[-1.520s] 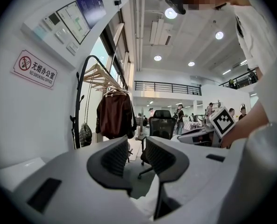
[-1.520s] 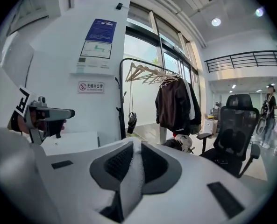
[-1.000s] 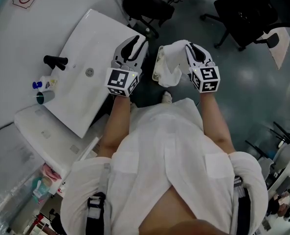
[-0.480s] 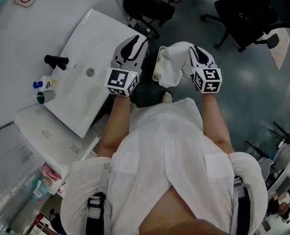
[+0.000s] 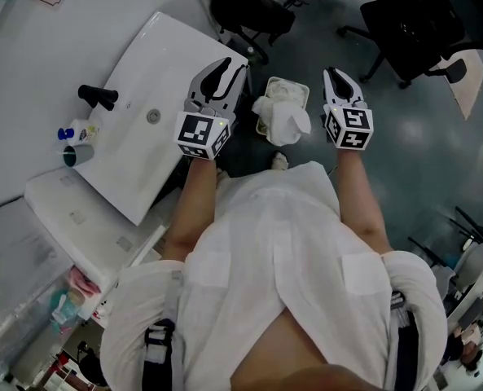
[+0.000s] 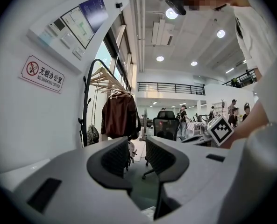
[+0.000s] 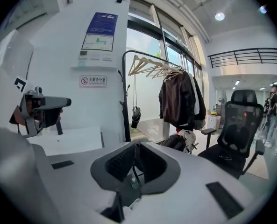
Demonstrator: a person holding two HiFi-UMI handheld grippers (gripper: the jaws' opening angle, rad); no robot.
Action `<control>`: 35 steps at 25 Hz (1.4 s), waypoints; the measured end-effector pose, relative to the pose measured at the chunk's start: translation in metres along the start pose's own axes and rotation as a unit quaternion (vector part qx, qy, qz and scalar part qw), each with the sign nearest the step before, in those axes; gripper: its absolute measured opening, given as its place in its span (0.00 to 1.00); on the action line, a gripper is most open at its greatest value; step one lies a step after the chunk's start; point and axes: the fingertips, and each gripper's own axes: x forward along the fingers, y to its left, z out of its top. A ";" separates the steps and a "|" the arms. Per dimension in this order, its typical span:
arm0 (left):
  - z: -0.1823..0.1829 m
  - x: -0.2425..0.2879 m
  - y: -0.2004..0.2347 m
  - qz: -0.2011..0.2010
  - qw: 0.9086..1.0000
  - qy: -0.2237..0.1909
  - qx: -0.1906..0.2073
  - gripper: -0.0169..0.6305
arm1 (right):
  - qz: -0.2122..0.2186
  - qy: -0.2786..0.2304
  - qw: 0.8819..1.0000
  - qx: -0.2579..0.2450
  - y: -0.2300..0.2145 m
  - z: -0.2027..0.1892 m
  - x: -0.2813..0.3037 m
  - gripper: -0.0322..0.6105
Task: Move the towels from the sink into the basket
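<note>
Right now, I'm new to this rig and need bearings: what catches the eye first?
The white towel heaped in the basket, just off the sink's corner. Flanking it are the left gripper, open, and the right gripper, its jaws just closed further with nothing between them.

A white towel (image 5: 285,117) lies in the basket (image 5: 301,89) on the floor, between the left gripper (image 5: 227,65), just beside the white sink (image 5: 155,68), and the right gripper (image 5: 333,73), whose empty jaws have just been closing
</note>
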 end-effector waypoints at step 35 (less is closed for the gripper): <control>0.073 -0.100 0.071 0.126 0.989 -0.062 0.040 0.09 | 0.004 -0.212 0.977 -0.031 -0.013 0.165 -0.105 0.13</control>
